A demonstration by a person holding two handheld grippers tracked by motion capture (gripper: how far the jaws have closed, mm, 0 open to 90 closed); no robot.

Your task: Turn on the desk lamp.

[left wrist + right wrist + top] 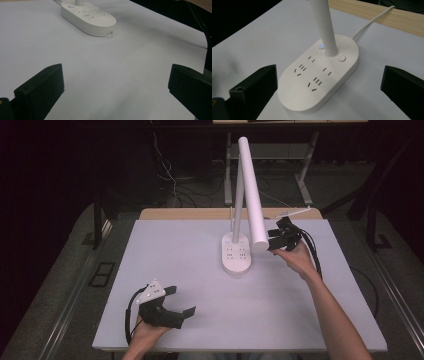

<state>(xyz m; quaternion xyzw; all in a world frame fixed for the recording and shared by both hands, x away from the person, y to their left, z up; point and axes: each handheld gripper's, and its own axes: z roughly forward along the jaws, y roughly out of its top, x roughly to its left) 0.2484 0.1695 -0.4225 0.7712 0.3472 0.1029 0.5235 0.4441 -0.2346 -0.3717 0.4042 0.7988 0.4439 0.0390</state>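
White plastic makes up the desk lamp (237, 255) standing toward the far edge of your surface (200, 320), a little right of the middle. Its oval base (319, 77) carries several socket openings, a small lit blue button (321, 46) and a round white button (341, 58) on either side of the upright stem (325, 27). A white cord (372, 22) runs from the base toward the far edge, over a strip of bare wood. The long tubular lamp head (252, 190) slants down to the right, its lower end hanging above the surface just beside the base.

Your right tool (282, 237) is raised next to that lower end of the head, very near it; whether it touches you cannot tell from above. Its jaws stand wide apart, with the base between them in the right gripper view, grasping nothing.

Your left tool (172, 307) sits near the near left corner of the surface, well apart from the lamp. It is released too, jaws spread wide over bare surface.
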